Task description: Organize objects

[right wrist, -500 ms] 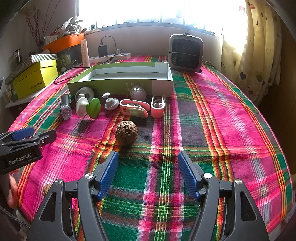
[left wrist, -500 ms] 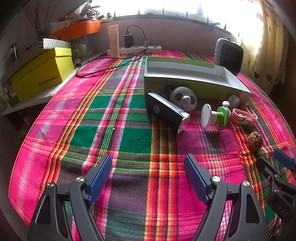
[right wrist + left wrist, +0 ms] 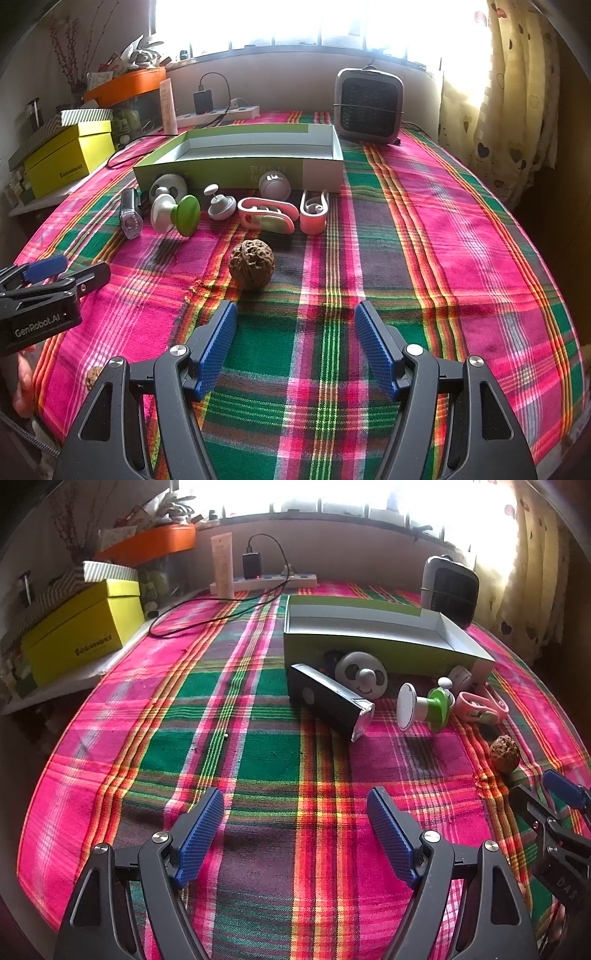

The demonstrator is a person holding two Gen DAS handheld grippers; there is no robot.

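Two pieces of writing read clearly from your right wrist view: "GenRobot.AI" in white on the body of your left claw [image 3: 55, 269], and a dark brand line on the yellow box [image 3: 70, 155] at far left, too small to make out. Faint print also sits on the front wall of the green tray [image 3: 240, 171], unreadable.

Your left claw [image 3: 295, 827] tilts downward over bare plaid cloth [image 3: 258, 760], its blue pads spread wide with nothing between them. Your right claw [image 3: 295, 343] tilts down likewise, pads wide apart and empty, with the walnut [image 3: 251, 264] lying just beyond its tips on the counter.

Farther back, in a row along the tray's front wall, lie a black flashlight [image 3: 131, 218], a panda-faced disc [image 3: 168, 186], a green and white knob [image 3: 177, 216], a small grey spinner [image 3: 221, 205], a pink clip [image 3: 267, 216], a white clip [image 3: 314, 212] and a round white gadget [image 3: 274, 182]. Behind the tray stands a grey heater [image 3: 367, 105].
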